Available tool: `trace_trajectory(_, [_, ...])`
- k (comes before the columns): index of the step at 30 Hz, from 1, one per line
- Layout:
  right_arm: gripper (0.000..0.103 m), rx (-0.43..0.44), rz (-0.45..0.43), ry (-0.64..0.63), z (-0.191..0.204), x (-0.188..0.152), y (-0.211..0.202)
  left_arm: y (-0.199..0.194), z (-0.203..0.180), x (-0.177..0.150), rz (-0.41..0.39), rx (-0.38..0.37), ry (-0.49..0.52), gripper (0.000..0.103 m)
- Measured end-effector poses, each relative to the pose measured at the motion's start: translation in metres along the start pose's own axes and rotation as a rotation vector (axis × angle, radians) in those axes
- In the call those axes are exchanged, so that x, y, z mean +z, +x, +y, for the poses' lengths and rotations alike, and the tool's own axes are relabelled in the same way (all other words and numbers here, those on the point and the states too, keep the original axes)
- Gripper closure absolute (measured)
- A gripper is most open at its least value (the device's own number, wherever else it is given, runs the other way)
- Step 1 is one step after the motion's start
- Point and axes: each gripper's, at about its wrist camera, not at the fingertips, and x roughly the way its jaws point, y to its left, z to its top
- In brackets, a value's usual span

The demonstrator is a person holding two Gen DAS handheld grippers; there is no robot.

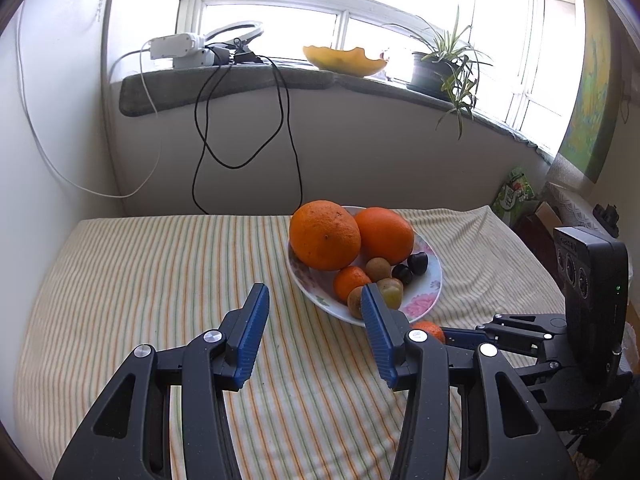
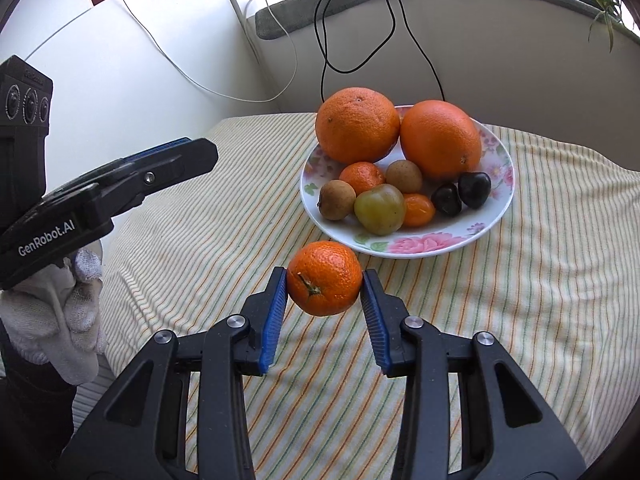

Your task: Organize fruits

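L wrist view: left gripper (image 1: 314, 294) has its jaws wide apart w/ nothing between them, over the striped cloth (image 1: 160, 280). The plate (image 1: 430, 280) sits at about 1 o'clock from the jaws; the R finger's tip covers part of its near rim. This view alone shows the window sill w/ a white device (image 1: 180, 50), black cables (image 1: 244, 120), a yellow bowl (image 1: 344, 58) and a potted plant (image 1: 440, 66). The right gripper (image 1: 460, 334) comes in from 4 o'clock; only a sliver of the mandarin (image 1: 432, 329) peeks out behind the left gripper's R finger, so the grip can't be read here.

R wrist view: shows what the other hides. A white-gloved hand (image 2: 56, 320) holds the left gripper (image 2: 172, 160) at 9 o'clock. The right gripper (image 2: 325, 284) has the mandarin (image 2: 324, 278) pinched between its blue pads (image 2: 276, 312), one pad touching each side, jaws narrowed to the fruit's width. The mandarin is orange, pebbly-skinned, w/ a green stem stub facing the camera at lower L. It sits at the finger tips, just short of the plate's (image 2: 404, 250) near rim at 12 to 1 o'clock; can't tell whether it's lifted off the cloth (image 2: 200, 220).

On the plate, L to R: a big orange (image 2: 356, 126), a small mandarin (image 2: 362, 178) and two brown fruits (image 2: 336, 200) below it, a green one (image 2: 380, 209), a tiny orange one (image 2: 418, 210), a second big orange (image 2: 440, 140), two dark fruits (image 2: 460, 194). The plate is white w/ pink flowers.
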Motion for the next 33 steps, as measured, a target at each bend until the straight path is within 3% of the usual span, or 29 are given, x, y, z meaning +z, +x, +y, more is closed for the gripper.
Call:
trace_trajectory(6, [0.064,-0.064,-0.079,-0.002,-0.007,0.014,-0.019,-0.001,-0.003,-0.001,0.0,-0.006,-0.003,0.056])
trace_trajectory(17, [0.063,-0.152,-0.085,-0.013,-0.024,0.036,0.002,-0.005,-0.01,-0.004,0.004,-0.019,0.0,0.056])
trace_trajectory(19, [0.063,-0.157,-0.078,-0.015,-0.025,0.037,0.004,-0.007,-0.012,-0.005,0.002,-0.021,-0.001,0.048])
trace_trajectory(24, [0.048,-0.164,-0.102,-0.023,-0.021,0.036,-0.003,-0.011,-0.016,-0.006,-0.004,-0.023,0.0,0.046])
trace_trajectory(33, [0.044,-0.158,-0.136,-0.021,-0.015,0.028,-0.024,-0.027,-0.023,-0.01,-0.02,-0.025,-0.005,0.036])
